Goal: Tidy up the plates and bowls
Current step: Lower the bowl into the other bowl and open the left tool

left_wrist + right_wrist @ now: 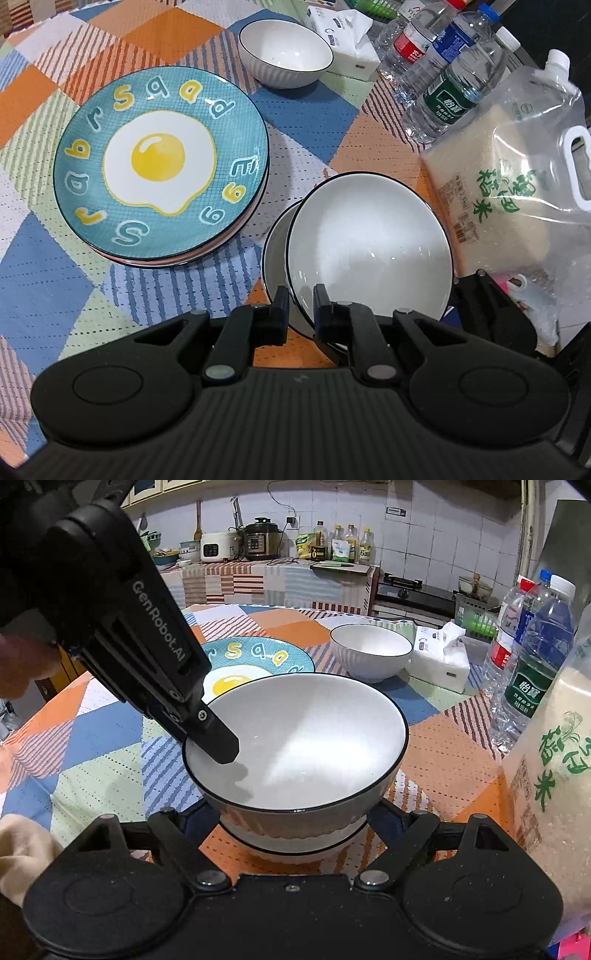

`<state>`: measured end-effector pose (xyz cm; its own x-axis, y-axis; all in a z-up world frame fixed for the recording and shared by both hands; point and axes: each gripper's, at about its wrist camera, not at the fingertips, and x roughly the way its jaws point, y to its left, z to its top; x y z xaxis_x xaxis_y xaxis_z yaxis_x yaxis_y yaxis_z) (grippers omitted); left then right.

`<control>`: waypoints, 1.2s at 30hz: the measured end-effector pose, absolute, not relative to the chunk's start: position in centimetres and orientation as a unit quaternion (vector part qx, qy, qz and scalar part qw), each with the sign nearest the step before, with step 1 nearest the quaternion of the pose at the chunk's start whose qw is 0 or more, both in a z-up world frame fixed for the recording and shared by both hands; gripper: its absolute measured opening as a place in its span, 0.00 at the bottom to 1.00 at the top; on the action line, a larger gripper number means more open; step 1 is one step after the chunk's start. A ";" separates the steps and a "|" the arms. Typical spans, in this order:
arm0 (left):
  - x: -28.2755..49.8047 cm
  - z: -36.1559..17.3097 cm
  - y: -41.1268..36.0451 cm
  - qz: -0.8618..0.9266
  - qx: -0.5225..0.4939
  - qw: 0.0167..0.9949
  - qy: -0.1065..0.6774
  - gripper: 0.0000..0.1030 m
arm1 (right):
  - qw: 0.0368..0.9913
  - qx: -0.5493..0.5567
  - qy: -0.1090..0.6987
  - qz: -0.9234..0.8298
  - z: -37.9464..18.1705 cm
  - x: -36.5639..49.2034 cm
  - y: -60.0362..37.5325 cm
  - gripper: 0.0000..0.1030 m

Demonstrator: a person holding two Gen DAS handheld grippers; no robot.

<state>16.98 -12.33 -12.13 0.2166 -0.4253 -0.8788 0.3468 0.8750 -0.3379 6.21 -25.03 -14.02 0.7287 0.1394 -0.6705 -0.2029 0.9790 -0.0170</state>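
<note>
White glazed bowl (369, 243) with a thin dark rim, pinched at its near edge by the left gripper (301, 301): one finger inside the wall, one outside, jaws drawn narrow on the ceramic. Tilted slightly, nested in a second bowl (275, 254) of the same kind that peeks out below and to the left. Beyond the fingers to the left, a stack of plates (162, 162), the top one teal with a fried-egg picture and a ring of letters, smooth and glossy. Farther ahead, a third bowl (284, 55), ribbed on the outside, standing alone, well apart from the pair. Underneath, a woven patchwork tablecloth (55, 229) in orange, blue, green and stripes.

Seen only from the right wrist: ribbed outer wall of the held bowl (295, 738), the lower bowl's rim (295, 843) just under it, and the right gripper (293, 812) spread wide to either side of the pair, fingertips hidden behind them, contact impossible to judge. Also a fingertip of a hand (22, 664) on the left tool.

Off to the right, clear plastic bottles (443, 88), a soft bag of rice (498, 173), a tissue pack (347, 33).
</note>
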 end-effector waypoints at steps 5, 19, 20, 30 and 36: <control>16.7 -12.2 -12.6 -0.242 -0.021 0.782 0.574 0.12 | 0.927 -0.051 0.360 0.092 -13.9 6.1 -24.9 0.88; 16.6 -13.5 -12.9 -0.225 -0.001 0.785 0.577 0.12 | 0.924 -0.091 0.358 0.098 -14.3 5.4 -24.0 0.90; 16.6 -13.5 -13.0 -0.226 -0.002 0.785 0.577 0.12 | 0.924 -0.091 0.358 0.098 -14.3 5.4 -24.0 0.89; 16.5 -11.8 -12.3 -0.240 -0.021 0.783 0.573 0.17 | 0.926 -0.094 0.353 0.096 -13.0 4.0 -25.2 0.88; 17.3 -10.2 -11.4 -0.252 -0.049 0.776 0.576 0.17 | 0.929 -0.040 0.349 0.115 -10.9 4.5 -27.8 0.88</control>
<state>17.29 -11.36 -10.23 0.2097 -0.4469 -0.8697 0.3350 0.8684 -0.3655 4.48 -27.81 -10.86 0.7298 0.1867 -0.6577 -0.2419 0.9703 0.0069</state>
